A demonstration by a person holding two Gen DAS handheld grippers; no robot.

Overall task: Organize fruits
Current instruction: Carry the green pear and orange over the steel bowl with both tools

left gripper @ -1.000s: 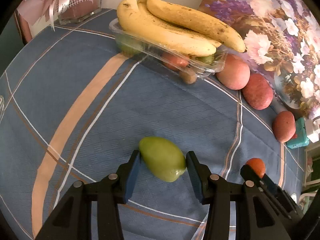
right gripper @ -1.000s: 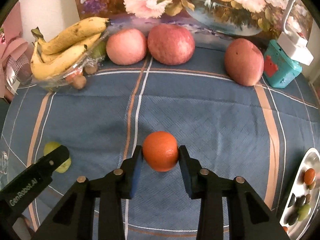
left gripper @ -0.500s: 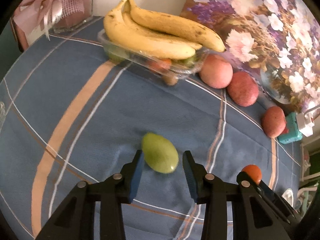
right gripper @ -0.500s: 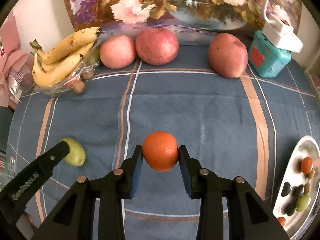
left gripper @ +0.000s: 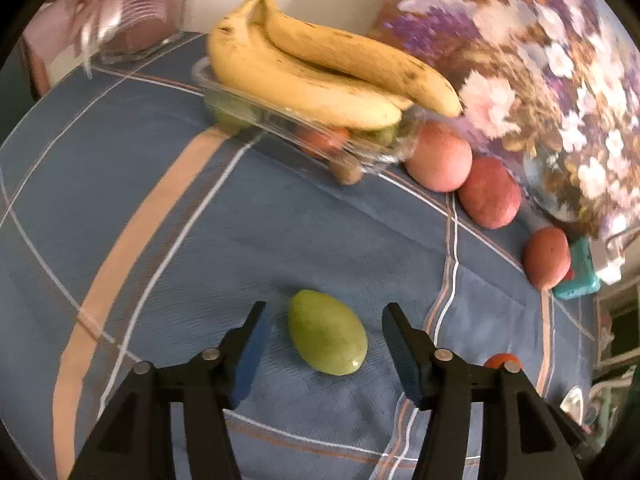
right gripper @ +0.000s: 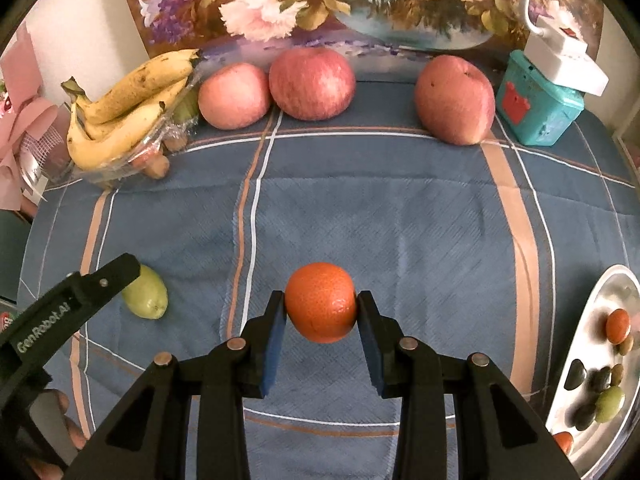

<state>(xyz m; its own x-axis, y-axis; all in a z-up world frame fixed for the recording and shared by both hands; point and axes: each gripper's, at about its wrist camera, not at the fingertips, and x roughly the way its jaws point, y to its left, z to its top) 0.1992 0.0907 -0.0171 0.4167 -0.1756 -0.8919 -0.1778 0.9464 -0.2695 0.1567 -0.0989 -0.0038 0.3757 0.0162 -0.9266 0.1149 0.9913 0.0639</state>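
Observation:
A green fruit [left gripper: 328, 333] lies on the blue checked tablecloth [left gripper: 248, 232]. My left gripper [left gripper: 325, 318] is open with its jaws on either side of the fruit, not touching it. The fruit also shows in the right wrist view [right gripper: 146, 298], partly behind the left gripper. My right gripper [right gripper: 320, 304] is shut on an orange [right gripper: 321, 302] and holds it above the cloth. The orange shows in the left wrist view [left gripper: 502, 360] at the lower right.
A clear tray [left gripper: 288, 124] with bananas [left gripper: 304, 80] stands at the back left. Three red apples [right gripper: 312, 82] line the back by a floral painting [right gripper: 340, 0]. A teal box [right gripper: 538, 108] is back right. A silver plate [right gripper: 608, 292] with small items is at the right edge.
My left gripper has opened wider and let go of the green fruit, which now lies free on the cloth. My right gripper has kept its hold on the orange and drawn back a little.

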